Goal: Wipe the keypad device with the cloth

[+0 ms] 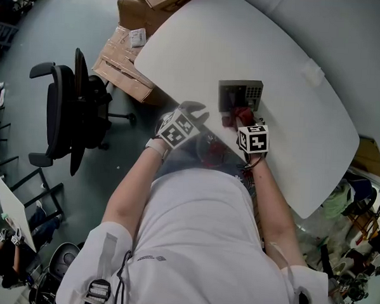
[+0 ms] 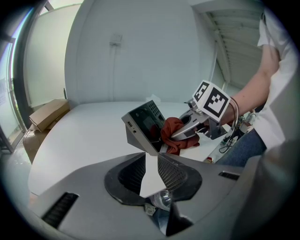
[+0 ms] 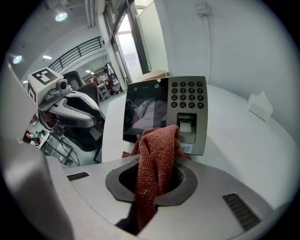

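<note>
The white table [image 1: 306,116] fills the far right part of the head view. On the floor to its left stands a black chair [image 1: 71,110], and cardboard boxes [image 1: 124,68] lie beside the far left edge of the table. The keypad device [image 1: 240,95] stands on the table near the near edge, right in front of the person. It has a dark screen on the left and the keys on the right.

The left gripper [image 2: 149,157] hovers just left of the device, apart from it. Its jaws are only a little apart, with nothing between them.

The right gripper [image 3: 157,157] is clamped on the red cloth [image 3: 157,154] – the cloth stands up out of the jaws and lies against the lower front of the device, between the screen and the part under the keys.
</note>
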A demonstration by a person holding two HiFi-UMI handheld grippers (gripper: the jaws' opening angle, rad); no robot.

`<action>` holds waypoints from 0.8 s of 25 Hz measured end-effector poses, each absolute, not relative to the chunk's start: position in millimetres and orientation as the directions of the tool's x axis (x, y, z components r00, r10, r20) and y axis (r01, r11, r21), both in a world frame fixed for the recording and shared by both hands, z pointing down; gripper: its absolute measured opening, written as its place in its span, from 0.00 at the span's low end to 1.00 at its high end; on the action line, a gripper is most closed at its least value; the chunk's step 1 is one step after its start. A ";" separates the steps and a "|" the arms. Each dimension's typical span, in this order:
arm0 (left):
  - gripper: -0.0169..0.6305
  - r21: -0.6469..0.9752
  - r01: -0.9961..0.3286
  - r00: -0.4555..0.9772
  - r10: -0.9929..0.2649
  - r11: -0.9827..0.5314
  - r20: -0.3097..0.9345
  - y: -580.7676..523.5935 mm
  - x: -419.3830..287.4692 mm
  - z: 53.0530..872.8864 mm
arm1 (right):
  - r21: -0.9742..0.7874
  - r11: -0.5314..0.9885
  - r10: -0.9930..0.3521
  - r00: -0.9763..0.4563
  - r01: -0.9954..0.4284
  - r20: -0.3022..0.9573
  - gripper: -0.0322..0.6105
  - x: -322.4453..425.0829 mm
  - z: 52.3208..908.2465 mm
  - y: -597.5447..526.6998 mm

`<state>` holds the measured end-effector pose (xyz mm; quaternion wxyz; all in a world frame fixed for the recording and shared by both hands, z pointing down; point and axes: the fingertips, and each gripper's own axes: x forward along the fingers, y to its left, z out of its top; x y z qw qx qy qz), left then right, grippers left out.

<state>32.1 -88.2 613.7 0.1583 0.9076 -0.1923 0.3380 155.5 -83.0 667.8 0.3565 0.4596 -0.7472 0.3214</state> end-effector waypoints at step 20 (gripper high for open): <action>0.13 0.153 -0.451 0.706 -0.247 -0.879 0.664 -89.6 30.1 611.1 | -0.043 0.365 -0.700 -0.304 -0.930 0.646 0.13 168.4 530.2 -183.1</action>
